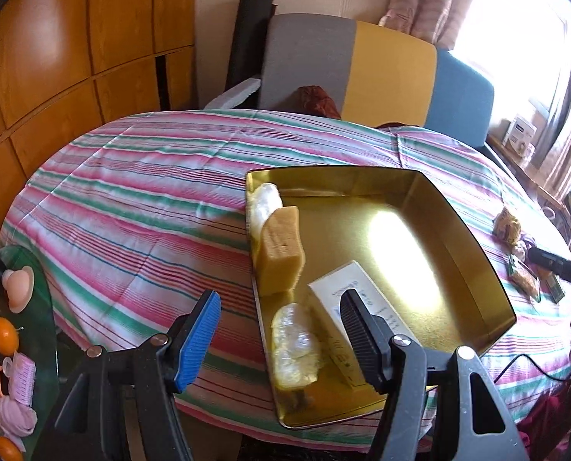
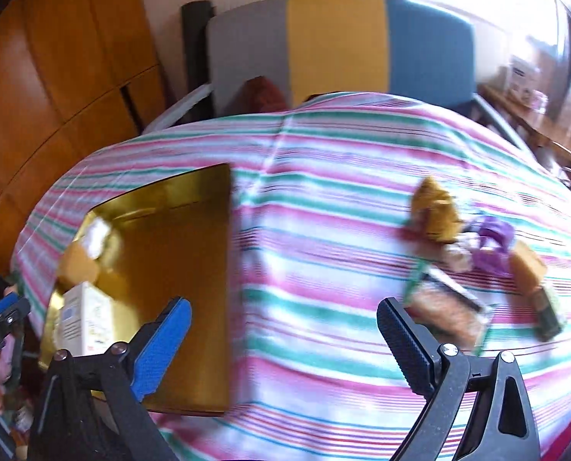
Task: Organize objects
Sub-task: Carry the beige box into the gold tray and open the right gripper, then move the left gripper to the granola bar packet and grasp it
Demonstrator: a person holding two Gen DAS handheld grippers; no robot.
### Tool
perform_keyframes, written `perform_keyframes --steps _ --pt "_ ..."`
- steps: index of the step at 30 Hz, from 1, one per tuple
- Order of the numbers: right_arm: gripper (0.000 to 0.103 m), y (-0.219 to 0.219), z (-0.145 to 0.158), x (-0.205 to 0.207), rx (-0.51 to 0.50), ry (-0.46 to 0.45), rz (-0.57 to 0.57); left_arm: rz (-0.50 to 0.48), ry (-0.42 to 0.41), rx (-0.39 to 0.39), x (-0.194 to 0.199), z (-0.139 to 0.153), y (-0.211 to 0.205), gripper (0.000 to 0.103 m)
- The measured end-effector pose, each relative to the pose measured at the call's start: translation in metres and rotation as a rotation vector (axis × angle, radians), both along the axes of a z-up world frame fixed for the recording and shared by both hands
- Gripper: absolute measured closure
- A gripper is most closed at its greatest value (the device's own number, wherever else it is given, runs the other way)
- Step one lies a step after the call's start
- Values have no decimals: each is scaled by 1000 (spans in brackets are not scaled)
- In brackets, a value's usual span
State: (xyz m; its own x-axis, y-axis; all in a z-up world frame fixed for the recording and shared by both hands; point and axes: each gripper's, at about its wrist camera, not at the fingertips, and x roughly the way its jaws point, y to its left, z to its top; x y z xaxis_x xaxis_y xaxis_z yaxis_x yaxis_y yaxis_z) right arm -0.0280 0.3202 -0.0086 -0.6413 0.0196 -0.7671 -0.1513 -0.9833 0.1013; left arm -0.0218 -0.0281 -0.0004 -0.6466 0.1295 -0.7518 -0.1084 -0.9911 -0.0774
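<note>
The right claw (image 2: 283, 336) hangs wide open and empty over the striped tabletop (image 2: 323, 230), between the gold tray (image 2: 177, 230) and the loose snack packets (image 2: 450, 303). The left claw (image 1: 281, 330), partly open, holds nothing above the tray's near edge, where a white box (image 1: 346, 288) already lies. Fetching another packet looks like the step in hand; next the right claw needs lining up over one.

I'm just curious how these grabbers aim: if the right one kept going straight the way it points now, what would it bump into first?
Probably the bare striped tablecloth: the right gripper is open and empty, aimed between the gold tray and the snack packets. The blur leaves depth uncertain.
</note>
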Motion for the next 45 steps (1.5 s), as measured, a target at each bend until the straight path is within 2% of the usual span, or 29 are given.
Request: perform_keyframes --steps 6,9,11,14,17,20,24,30,33,39,42,45 --pt "2 61 7 13 104 3 -118 -18 2 18 -5 7 8 38" --pt "0 108 10 22 120 16 -236 -53 7 19 -8 13 18 38" --pt "0 145 8 31 110 27 -357 -96 17 22 -10 19 31 38" --pt "0 195 -4 52 24 49 -531 -162 34 13 -11 28 53 38" --pt "0 232 -19 70 -165 46 -670 -248 45 3 -13 36 86 38" --pt "0 249 -25 81 -248 54 -734 -350 22 10 -14 37 125 38" --pt "0 258 -32 87 -327 53 -769 -485 -37 53 -12 38 179 38" --pt "0 267 -37 98 -413 72 -811 -631 -127 128 -11 39 249 38" --pt "0 268 -37 98 -433 75 -808 -684 -218 174 -15 28 284 38" --pt "0 267 -36 95 -448 78 -784 -685 -408 254 -27 -11 339 37" --pt "0 267 -38 93 -458 78 -771 -650 -505 288 -35 -36 364 37" --pt "0 267 -38 92 -466 83 -761 -602 -565 315 -45 -57 383 37"
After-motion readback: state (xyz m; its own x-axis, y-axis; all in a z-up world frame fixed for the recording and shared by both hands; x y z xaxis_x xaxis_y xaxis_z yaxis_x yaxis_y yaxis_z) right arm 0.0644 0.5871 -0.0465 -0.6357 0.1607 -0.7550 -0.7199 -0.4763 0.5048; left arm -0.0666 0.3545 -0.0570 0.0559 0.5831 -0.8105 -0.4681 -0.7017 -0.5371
